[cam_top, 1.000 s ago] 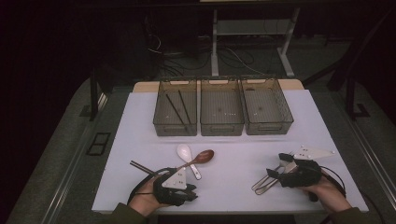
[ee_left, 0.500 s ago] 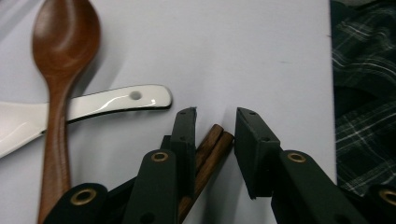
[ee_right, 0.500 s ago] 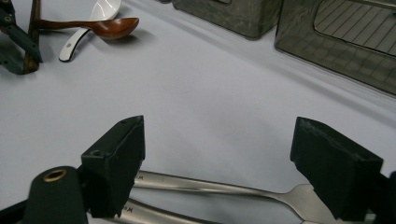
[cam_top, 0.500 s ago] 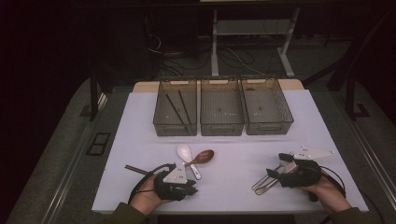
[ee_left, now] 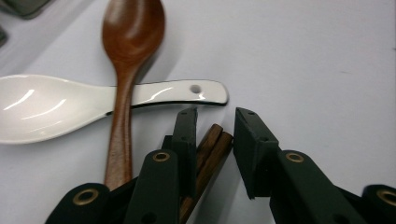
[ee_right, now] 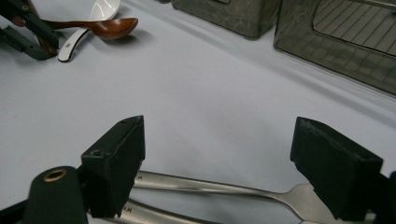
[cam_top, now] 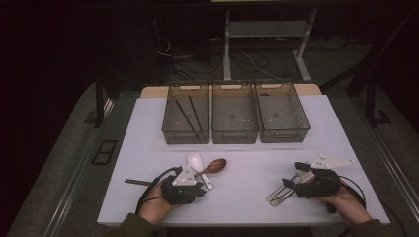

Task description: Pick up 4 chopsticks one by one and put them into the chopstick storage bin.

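Observation:
A pair of brown chopsticks (ee_left: 211,145) lies on the white table, its tips between the jaws of my left gripper (ee_left: 215,116). They rest against the left jaw, with a gap to the right one. In the high view the chopsticks (cam_top: 134,182) stick out to the left of my left gripper (cam_top: 200,186). Just ahead, a wooden spoon (ee_left: 126,60) lies across a white ceramic spoon (ee_left: 56,107). My right gripper (ee_right: 224,128) stands wide open over two metal forks (ee_right: 210,184), also seen from above as the forks (cam_top: 277,196) under my right gripper (cam_top: 295,175).
Three grey mesh bins stand in a row at the back: the left bin (cam_top: 170,129) holds dark chopsticks (cam_top: 188,114), beside it the middle bin (cam_top: 234,136) and right bin (cam_top: 284,134). Open tabletop (cam_top: 247,173) lies between my grippers.
My left gripper has edged forward toward the spoons, and the chopsticks' trailing end has swung lower and flatter. The right gripper and forks have not moved.

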Motion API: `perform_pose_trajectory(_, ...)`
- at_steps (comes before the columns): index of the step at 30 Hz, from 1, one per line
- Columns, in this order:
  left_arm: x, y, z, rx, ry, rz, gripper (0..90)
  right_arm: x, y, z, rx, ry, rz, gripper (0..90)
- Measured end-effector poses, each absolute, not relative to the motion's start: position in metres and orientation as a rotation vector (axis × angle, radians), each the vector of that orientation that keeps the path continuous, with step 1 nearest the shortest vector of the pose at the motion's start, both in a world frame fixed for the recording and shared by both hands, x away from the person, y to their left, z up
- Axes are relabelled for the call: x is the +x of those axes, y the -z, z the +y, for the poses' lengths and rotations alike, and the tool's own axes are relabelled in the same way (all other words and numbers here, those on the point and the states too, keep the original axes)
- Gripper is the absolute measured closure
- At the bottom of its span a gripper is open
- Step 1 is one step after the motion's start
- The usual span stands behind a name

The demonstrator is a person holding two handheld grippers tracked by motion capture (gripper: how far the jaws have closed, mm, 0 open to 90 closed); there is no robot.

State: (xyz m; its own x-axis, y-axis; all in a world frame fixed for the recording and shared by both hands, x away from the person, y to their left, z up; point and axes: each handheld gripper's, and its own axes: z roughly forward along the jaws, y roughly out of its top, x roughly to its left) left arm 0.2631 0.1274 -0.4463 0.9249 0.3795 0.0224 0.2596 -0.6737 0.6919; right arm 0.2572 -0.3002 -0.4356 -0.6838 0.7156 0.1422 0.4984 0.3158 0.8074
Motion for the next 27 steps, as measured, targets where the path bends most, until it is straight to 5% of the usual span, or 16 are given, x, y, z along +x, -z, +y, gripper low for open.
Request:
perform_pose_trajectory(17,0.259,0.435,0.139,2.254,-0.208,0.447,55.7,0.257,0.435,-0.301,1.109,-1.306,2.342,17.4)
perform_pose_trajectory(27,0.257,0.413,0.197,2.217,-0.288,0.518,55.0,0.257,0.436,-0.302,1.109,-1.312,2.343,17.4)
